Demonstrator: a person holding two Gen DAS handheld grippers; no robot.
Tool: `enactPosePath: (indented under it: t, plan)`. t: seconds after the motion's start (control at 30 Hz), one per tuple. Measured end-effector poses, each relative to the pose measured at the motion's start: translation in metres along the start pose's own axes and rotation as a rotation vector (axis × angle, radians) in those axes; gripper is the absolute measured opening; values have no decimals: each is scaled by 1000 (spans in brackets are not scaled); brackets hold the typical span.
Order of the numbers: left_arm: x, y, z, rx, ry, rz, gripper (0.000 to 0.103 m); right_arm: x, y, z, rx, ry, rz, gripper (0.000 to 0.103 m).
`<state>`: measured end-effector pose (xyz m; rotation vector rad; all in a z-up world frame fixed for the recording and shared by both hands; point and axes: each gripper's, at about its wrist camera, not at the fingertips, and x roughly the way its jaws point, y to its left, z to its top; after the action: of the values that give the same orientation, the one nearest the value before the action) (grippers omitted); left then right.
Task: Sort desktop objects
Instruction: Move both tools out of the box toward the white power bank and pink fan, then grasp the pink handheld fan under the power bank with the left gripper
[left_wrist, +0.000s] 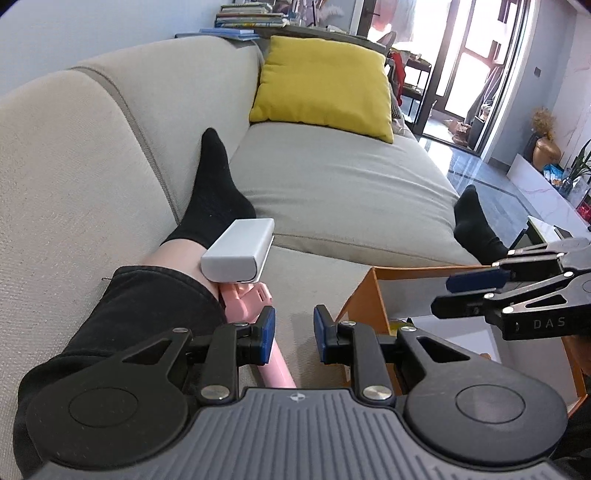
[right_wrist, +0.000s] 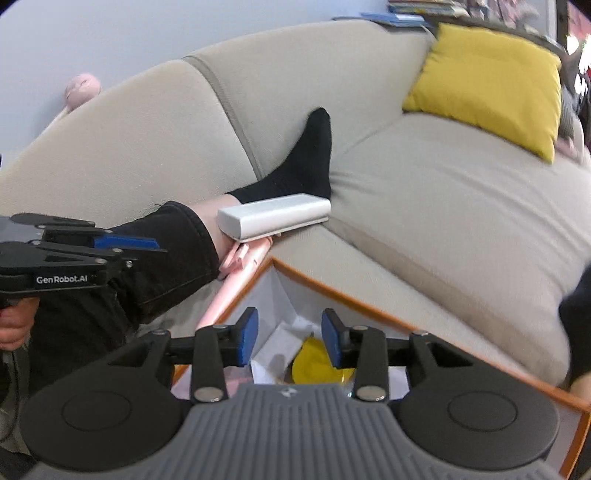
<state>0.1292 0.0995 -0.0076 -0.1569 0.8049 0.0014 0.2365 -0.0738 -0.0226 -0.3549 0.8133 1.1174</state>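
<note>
A white rectangular case (left_wrist: 238, 252) rests on a pink stick-like object (left_wrist: 258, 321) on the sofa seat, next to the person's leg. My left gripper (left_wrist: 294, 334) is open and empty, just in front of the pink object, whose shaft runs under its left finger. An orange-rimmed storage box (right_wrist: 332, 291) with a white lining stands to the right. My right gripper (right_wrist: 289, 341) is open and empty above the box, over a yellow item (right_wrist: 314, 360) inside. The case (right_wrist: 275, 218) and pink object (right_wrist: 236, 280) show in the right wrist view too.
The person's legs in black socks (left_wrist: 216, 192) lie on the beige sofa (left_wrist: 332, 177). A yellow cushion (left_wrist: 325, 81) leans at the sofa's far end. Books (left_wrist: 247, 16) are stacked behind the backrest. The right gripper (left_wrist: 517, 291) reaches over the box (left_wrist: 369, 299).
</note>
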Motion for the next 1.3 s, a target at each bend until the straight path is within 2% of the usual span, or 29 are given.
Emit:
enactPosePath:
  t: [0.17, 0.47, 0.53, 0.63, 0.7, 0.8, 1.2, 1.3]
  plan:
    - [9, 7, 7, -5, 7, 0, 25, 13, 21, 22, -86, 20, -19, 40]
    - [47, 17, 18, 1, 70, 58, 25, 55, 26, 61, -85, 82, -65, 38]
    - [56, 19, 21, -10, 83, 62, 31, 66, 28, 66, -102, 92, -76, 36]
    - [69, 21, 25, -15, 106, 68, 35, 81, 27, 73, -113, 107, -90, 36]
    - [78, 20, 26, -13, 124, 96, 37, 90, 25, 77, -116, 117, -102, 36]
    - [90, 20, 26, -13, 140, 131, 52, 104, 21, 79, -105, 141, -105, 36]
    - [132, 15, 21, 0, 227, 173, 53, 136, 4, 79, -86, 201, -125, 37]
    - [141, 16, 19, 13, 238, 214, 53, 139, 2, 78, -90, 212, -124, 37]
